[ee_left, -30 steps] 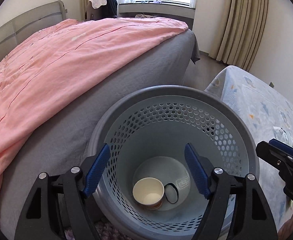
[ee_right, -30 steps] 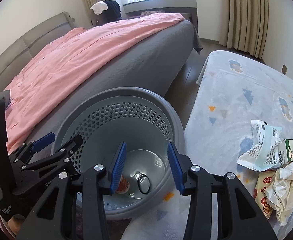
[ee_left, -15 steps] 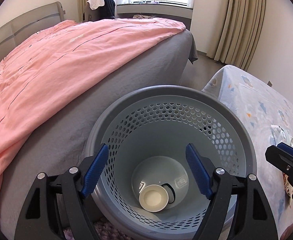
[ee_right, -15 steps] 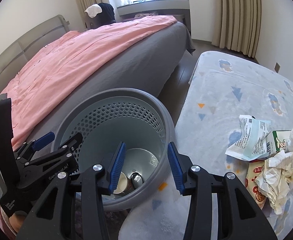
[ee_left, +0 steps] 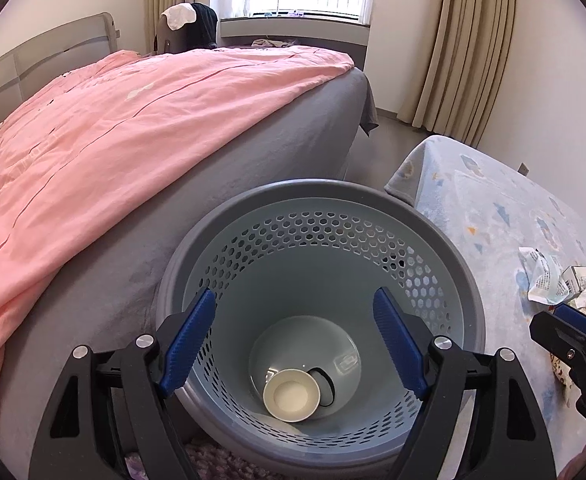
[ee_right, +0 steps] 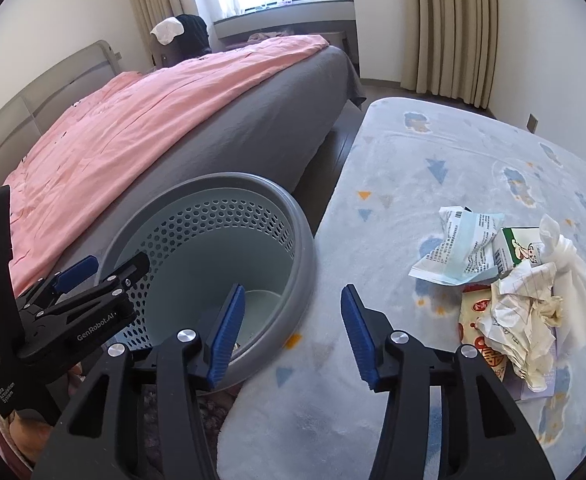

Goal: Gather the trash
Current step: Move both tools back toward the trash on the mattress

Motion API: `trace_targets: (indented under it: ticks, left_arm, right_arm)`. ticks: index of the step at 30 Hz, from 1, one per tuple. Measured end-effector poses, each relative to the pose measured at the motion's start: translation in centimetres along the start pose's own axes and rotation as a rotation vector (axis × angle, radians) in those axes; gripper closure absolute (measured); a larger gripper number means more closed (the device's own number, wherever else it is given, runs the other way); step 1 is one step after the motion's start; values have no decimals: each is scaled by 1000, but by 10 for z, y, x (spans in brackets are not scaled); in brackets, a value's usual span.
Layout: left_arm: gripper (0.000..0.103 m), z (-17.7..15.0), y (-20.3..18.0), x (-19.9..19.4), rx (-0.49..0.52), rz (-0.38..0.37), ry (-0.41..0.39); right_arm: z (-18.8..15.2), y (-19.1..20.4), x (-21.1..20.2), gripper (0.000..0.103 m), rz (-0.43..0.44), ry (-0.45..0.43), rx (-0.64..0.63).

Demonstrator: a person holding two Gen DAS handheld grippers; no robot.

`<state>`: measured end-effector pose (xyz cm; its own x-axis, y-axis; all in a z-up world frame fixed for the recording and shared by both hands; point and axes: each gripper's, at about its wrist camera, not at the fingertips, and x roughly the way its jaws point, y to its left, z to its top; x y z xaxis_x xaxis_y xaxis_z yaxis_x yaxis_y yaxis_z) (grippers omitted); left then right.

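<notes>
While the trash pile (ee_right: 517, 280) of wrappers, a carton and crumpled paper lies on the rug (ee_right: 413, 184) at 3 o'clock in the right wrist view, the bin (ee_left: 321, 216) stands at 9 o'clock of it, against the bed (ee_left: 133, 120). A cup (ee_left: 291, 396) lies at the bin's bottom. Above the bin, the left hand-held gripper (ee_left: 293, 340) is wide open and empty. Over the rug's edge, the right hand-held gripper (ee_right: 291, 332) is likewise spread, gripping nothing.
</notes>
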<state>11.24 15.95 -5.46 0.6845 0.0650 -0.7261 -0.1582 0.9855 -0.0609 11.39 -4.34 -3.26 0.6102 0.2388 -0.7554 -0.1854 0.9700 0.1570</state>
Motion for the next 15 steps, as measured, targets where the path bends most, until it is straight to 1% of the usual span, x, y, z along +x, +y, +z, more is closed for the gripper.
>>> trace_targets:
  ticks: [2,4,6,11,15]
  left_arm:
    - [24,0,-2,-4,2,-11,-13]
    - [24,0,-6,-8,8,-20,-24]
    - [22,-2,-10,-11,16,-24,-32]
    - [22,-5,-21,-15,42,-30,-42]
    - [22,-7,-30,-17,59,-25,-46]
  right_arm:
    - [-2,-4,-5,51,-9,-5,6]
    - [-4,-6,-12,45,-20,-16,9]
    - [-6,-10,-18,43,-26,-25,13]
    - [-11,-22,-32,41,-49,-44,26]
    - [-17,-37,-38,38,-34,-50,68]
